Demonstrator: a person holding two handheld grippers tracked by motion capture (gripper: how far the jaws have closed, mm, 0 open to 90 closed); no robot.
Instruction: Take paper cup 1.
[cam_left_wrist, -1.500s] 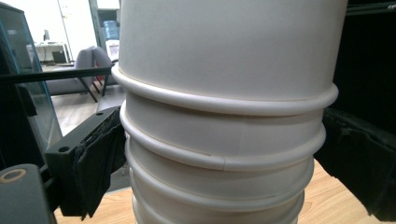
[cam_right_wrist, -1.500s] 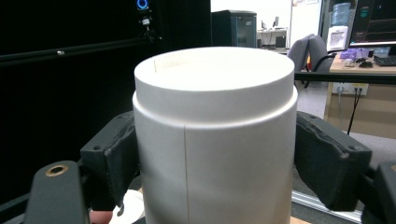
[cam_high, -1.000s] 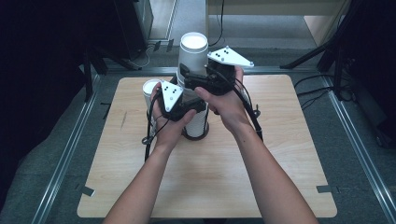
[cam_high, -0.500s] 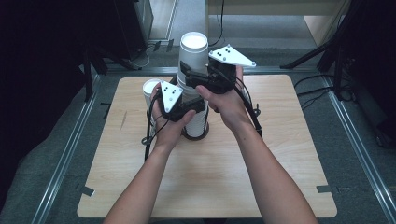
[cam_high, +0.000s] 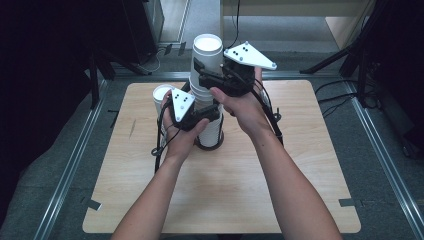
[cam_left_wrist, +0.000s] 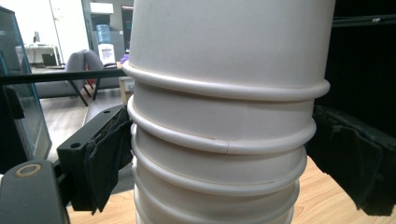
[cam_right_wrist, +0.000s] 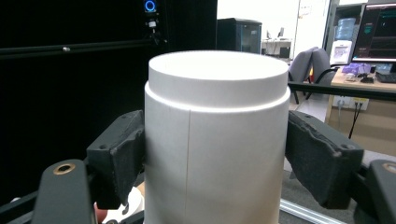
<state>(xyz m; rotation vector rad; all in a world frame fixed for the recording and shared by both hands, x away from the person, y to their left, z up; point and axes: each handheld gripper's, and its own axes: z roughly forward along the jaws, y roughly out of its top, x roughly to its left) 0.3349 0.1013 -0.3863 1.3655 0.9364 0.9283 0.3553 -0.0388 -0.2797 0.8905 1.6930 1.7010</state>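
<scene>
A tall stack of upside-down white paper cups (cam_high: 206, 107) stands in the middle of the wooden table (cam_high: 300, 175). My left gripper (cam_high: 212, 119) holds the stack low down. Its pads (cam_left_wrist: 105, 158) press on the rolled rims (cam_left_wrist: 224, 144), and its jaws have just been closing a little with the stack between them. My right gripper (cam_high: 202, 75) is up at the top cup (cam_right_wrist: 217, 140). Its jaws have just been closing, and both pads (cam_right_wrist: 119, 158) now press on that cup's sides.
A single white cup (cam_high: 161, 94) stands on the table just left of the stack, behind my left hand. Cables trail from both grippers across the board. Metal rails (cam_high: 75, 165) run along the table's sides, with dark stands and equipment behind.
</scene>
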